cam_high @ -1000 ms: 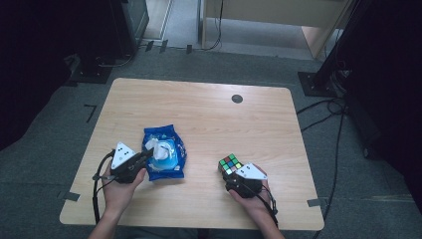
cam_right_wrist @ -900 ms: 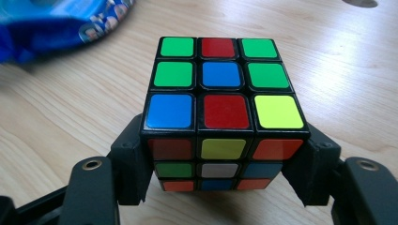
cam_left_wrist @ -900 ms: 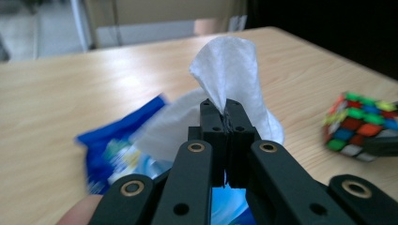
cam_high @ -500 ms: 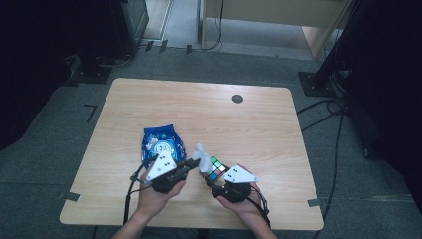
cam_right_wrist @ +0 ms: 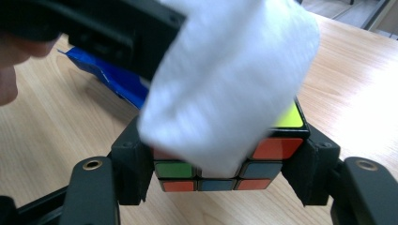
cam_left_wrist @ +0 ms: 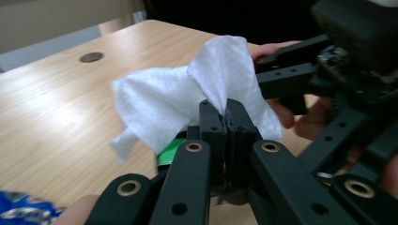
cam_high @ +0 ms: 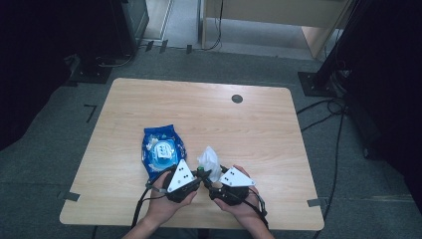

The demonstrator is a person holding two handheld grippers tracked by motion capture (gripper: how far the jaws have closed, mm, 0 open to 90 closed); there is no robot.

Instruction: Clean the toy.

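Hand-held gripper [cam_left_wrist: 227,123] on your left pinches the wipe [cam_left_wrist: 197,89] at mid-frame; your right one [cam_right_wrist: 220,164] clamps the cube [cam_right_wrist: 263,154]. Press too hard and the cube could twist loose.

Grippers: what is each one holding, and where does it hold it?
The left gripper pinches a white wipe at its bunched lower edge. The right gripper clamps a puzzle cube by two opposite sides.

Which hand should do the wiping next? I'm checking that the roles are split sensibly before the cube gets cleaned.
Probably the left. The left gripper is shut on the white wipe, which already drapes over the puzzle cube. The right gripper is clamped on that cube, so it should just steady it.
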